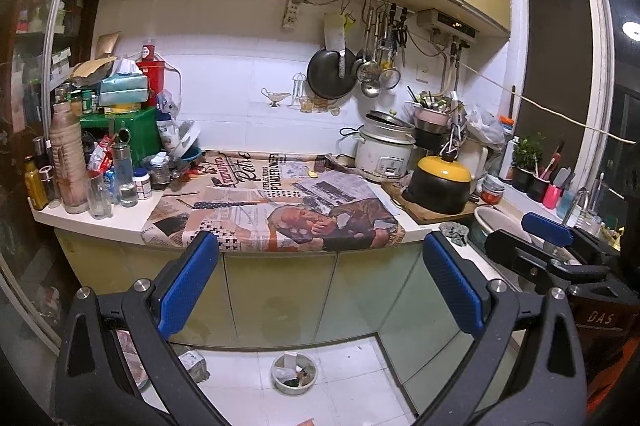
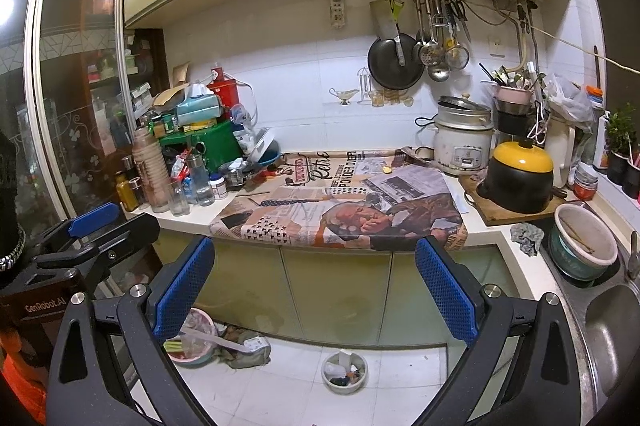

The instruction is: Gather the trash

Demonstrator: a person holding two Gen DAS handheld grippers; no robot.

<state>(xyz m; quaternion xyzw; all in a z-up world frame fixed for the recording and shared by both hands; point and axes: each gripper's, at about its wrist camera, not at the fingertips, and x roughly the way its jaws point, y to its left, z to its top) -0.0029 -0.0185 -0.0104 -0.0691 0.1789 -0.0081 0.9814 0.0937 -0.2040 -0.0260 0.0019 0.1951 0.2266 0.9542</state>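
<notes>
A small white bin (image 1: 294,373) with scraps in it stands on the floor tiles below the counter; it also shows in the right wrist view (image 2: 344,372). A small yellow scrap (image 1: 312,173) lies on the newspaper-print cloth (image 1: 280,209) on the counter, also in the right wrist view (image 2: 386,169). A crumpled grey wad (image 2: 527,233) lies by the sink. My left gripper (image 1: 320,282) is open and empty, held in front of the cabinets. My right gripper (image 2: 314,280) is open and empty beside it.
Bottles, jars and boxes crowd the counter's left end (image 1: 100,153). A rice cooker (image 2: 462,141) and a black pot with a yellow lid (image 2: 518,177) stand at the right. A sink (image 2: 612,330) with a bowl (image 2: 584,242) is far right. A pink basin (image 2: 192,340) sits on the floor.
</notes>
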